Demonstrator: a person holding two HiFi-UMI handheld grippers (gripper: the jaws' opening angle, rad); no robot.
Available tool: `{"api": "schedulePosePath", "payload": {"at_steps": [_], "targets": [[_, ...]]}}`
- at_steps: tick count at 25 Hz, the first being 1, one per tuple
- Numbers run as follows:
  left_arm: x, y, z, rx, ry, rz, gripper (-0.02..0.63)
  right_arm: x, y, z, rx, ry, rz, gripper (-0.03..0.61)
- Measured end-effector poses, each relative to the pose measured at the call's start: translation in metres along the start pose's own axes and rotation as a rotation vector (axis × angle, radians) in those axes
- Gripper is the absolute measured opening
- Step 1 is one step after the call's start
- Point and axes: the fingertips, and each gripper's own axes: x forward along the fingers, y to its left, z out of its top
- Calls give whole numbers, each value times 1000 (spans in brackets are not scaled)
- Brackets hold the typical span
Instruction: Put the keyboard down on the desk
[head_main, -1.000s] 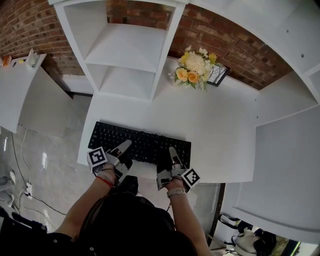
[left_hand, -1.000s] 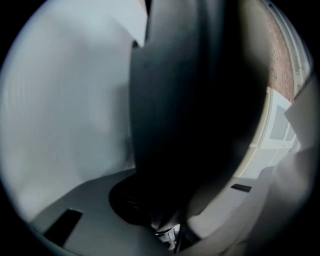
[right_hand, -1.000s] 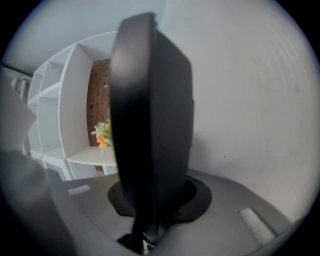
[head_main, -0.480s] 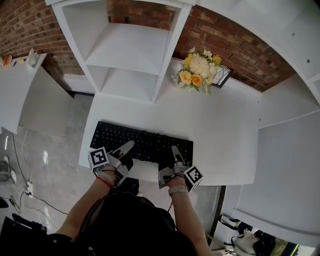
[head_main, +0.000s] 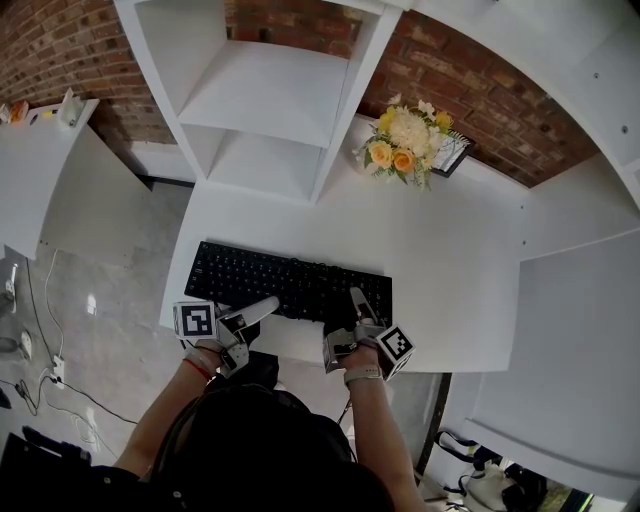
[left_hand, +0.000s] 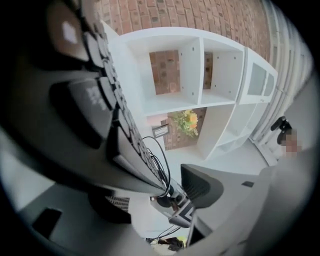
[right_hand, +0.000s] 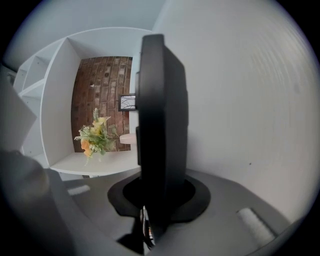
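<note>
The black keyboard (head_main: 290, 283) lies flat along the front of the white desk (head_main: 440, 270). My left gripper (head_main: 255, 322) is at the keyboard's near left edge and its jaws are opening. In the left gripper view the keyboard (left_hand: 125, 140) runs edge-on, and the ribbed pad (left_hand: 200, 185) stands apart from it. My right gripper (head_main: 352, 312) is at the near right edge. In the right gripper view the keyboard's black edge (right_hand: 160, 115) stands clamped between the jaws of the right gripper (right_hand: 159, 200).
A bunch of yellow and white flowers (head_main: 405, 145) and a small picture frame (head_main: 450, 155) stand at the desk's back right. A white shelf unit (head_main: 270, 90) rises at the back left. A white side table (head_main: 50, 170) and floor cables (head_main: 45, 300) are to the left.
My left gripper's jaws have spread and come off the keyboard's near edge, drawing back a little toward me. The right gripper keeps its grip; the keyboard stays flat on the desk.
</note>
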Motion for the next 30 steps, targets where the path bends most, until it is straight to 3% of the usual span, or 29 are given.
{"api": "schedulePosePath", "payload": {"at_steps": [6,8,13,16,18,21,23,24,30], "targets": [[2,-15,-16,124,122,-44,358,4,-2,5,8,11,-10,69],[2,-16,-28,186,203,-21,359,4,-1,4,14,5,-24,69],[3,-5,-39,316,274,115,347,3,2,2,19,-4,-34,69],[1,4,-59,505,458,221,326,2,3,2,12,-5,-36,71],[-3,15,-62,611,512,329,250,3,0,4,9,-5,-26,71],[-6,25,-44,588,399,445,195,2,3,1,6,-7,-37,71],[-6,24,-35,561,330,458,28,0,6,-2,14,-8,-47,71],[-6,24,-33,560,315,460,-3,1,4,-1,17,-7,-45,71],[-5,24,-33,541,296,453,-4,4,3,2,-3,40,1,81]]}}
